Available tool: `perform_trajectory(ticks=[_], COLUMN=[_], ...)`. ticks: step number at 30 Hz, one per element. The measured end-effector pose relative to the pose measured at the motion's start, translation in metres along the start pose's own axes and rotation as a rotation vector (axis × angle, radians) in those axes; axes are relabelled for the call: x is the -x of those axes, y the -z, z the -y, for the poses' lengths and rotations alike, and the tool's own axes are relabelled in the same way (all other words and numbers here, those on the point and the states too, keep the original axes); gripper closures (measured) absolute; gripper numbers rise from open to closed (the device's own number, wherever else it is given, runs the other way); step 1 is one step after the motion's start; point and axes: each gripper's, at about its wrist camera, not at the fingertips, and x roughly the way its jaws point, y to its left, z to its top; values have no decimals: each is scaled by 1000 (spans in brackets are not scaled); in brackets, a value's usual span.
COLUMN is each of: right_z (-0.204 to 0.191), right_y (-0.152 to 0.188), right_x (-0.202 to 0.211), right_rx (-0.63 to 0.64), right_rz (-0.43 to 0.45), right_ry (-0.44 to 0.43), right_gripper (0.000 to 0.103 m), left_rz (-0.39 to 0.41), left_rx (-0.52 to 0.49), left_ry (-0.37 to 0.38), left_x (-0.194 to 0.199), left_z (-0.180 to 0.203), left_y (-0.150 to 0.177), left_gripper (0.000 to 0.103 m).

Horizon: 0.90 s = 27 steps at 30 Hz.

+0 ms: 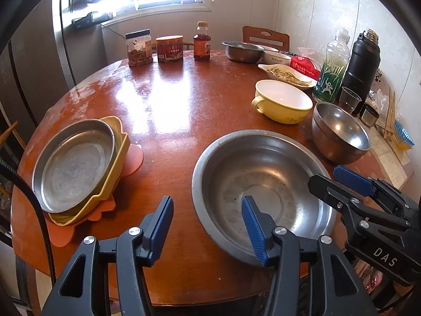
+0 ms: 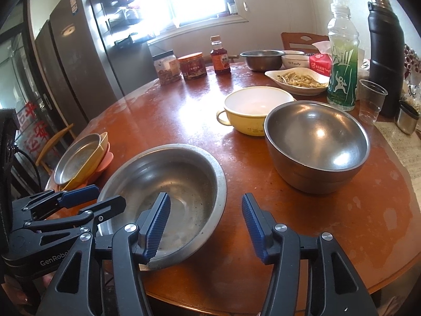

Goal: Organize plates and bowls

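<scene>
A wide steel basin (image 1: 263,192) (image 2: 168,192) sits near the table's front edge. My left gripper (image 1: 208,223) is open, its right finger over the basin's near rim. My right gripper (image 2: 205,223) is open, its left finger over the basin's right rim; it also shows in the left wrist view (image 1: 342,181). The left gripper shows in the right wrist view (image 2: 89,197) at the basin's left. A steel plate (image 1: 73,163) (image 2: 76,158) lies on a yellow dish (image 1: 115,173) on pink plates at the left. A deep steel bowl (image 1: 339,134) (image 2: 315,144) and a yellow handled bowl (image 1: 281,101) (image 2: 252,109) stand at the right.
At the back stand jars (image 1: 139,48), a sauce bottle (image 1: 201,42), a steel bowl (image 1: 243,50), a white bowl (image 1: 276,56) and a plate of food (image 1: 289,75). A green bottle (image 2: 342,60), black flask (image 2: 385,52) and plastic cup (image 2: 371,100) crowd the right. A fridge (image 2: 79,60) stands at the left.
</scene>
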Motion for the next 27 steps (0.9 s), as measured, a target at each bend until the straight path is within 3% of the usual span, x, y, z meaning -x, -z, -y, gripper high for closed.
perform_trajectory(ticks=[15, 27], right_z=[6, 36], right_y=[-5, -12], right_x=[29, 53], right_rx=[-7, -44], right_rz=[66, 123], right_ry=[-14, 25], right_gripper=[38, 31], left_rz=[40, 50], left_rx=[2, -37], left_ry=[-8, 0], left_x=[23, 29], left_z=[8, 35], left_y=[-5, -15], left_gripper=[46, 44])
